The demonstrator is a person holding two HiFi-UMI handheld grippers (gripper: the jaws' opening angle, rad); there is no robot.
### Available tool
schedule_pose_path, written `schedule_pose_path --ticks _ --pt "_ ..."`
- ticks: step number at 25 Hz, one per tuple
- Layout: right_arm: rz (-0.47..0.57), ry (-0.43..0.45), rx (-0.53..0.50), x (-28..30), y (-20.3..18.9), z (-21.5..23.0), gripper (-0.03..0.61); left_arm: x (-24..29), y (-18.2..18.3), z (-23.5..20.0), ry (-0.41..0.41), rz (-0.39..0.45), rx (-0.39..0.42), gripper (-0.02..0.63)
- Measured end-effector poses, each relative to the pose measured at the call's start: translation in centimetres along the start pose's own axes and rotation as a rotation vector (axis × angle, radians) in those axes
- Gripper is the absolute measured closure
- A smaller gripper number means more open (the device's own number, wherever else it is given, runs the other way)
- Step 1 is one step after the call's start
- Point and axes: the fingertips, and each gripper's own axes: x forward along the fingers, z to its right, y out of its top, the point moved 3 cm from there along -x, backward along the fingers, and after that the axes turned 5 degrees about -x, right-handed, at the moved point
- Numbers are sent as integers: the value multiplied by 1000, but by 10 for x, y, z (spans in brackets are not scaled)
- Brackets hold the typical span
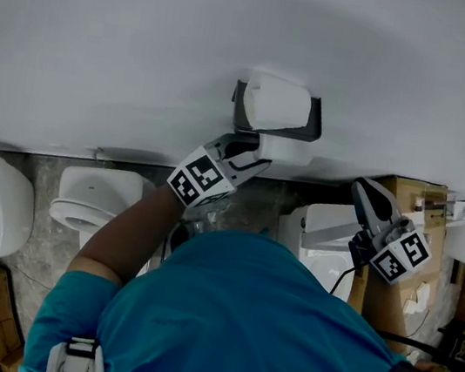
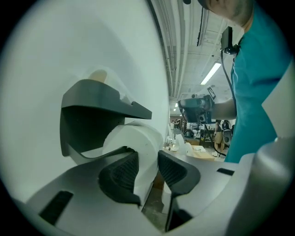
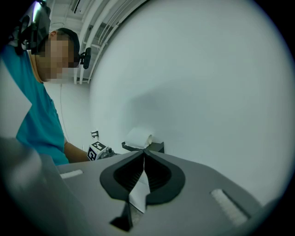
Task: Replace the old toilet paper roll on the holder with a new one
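Hanging under the dark grey cover of the holder, the lower roll sits against the white wall. In the head view the holder lies at 12 o'clock of the picture's middle, and the lower roll shows at the holder's 6 o'clock. An upper roll rests on top of the holder. The right gripper view shows the same upper roll lying on the holder.

The left tool reaches the lower roll from 7 o'clock in the head view. Its jaws stand at a narrow setting. The left gripper view shows the underside of the lower roll filling the gap between them, with both ribbed pads against the paper. The left tool points nearly level toward the wall.

The right tool is at 4 o'clock of the holder in the head view, well apart from it. Its jaws are fully together. A white paper strip is pinched between the pads and hangs out below them in the right gripper view. The right tool touches neither roll.

The person's teal shirt fills the 6 o'clock part of the head view. On the floor along the wall, a white toilet stands at 8 o'clock of the holder. A cardboard box stands at 4 o'clock, just beside the right tool.
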Motion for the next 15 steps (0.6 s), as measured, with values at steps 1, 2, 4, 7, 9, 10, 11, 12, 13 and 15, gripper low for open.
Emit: schedule_pose_path --ticks 1,2,4,7,9,10,11,12,13,15 --pt "1 -2 2 -2 -1 2 574 2 1 1 -4 3 -5 476" --pt "3 -5 4 -3 -2 3 574 5 2 2 -7 4 -11 476" --pt "8 -8 8 -7 -3 6 574 10 3 4 -13 6 -22 476" --pt "12 -15 16 -10 -6 11 574 16 4 6 -25 8 -30 477" --pt "15 -20 21 -13 -7 14 574 20 6 8 -32 7 -31 478" --pt "17 -22 23 -14 -7 15 574 22 7 9 -34 7 -31 479" --pt "19 -23 25 -15 -7 17 574 24 8 10 -36 6 -33 479" --pt "21 -25 26 -17 -8 19 574 27 9 12 -38 6 -34 479" --pt "24 -25 28 -19 -8 20 574 29 10 13 -39 6 -35 479" --pt "29 -26 31 -22 -9 22 574 34 11 15 -41 5 -37 479"
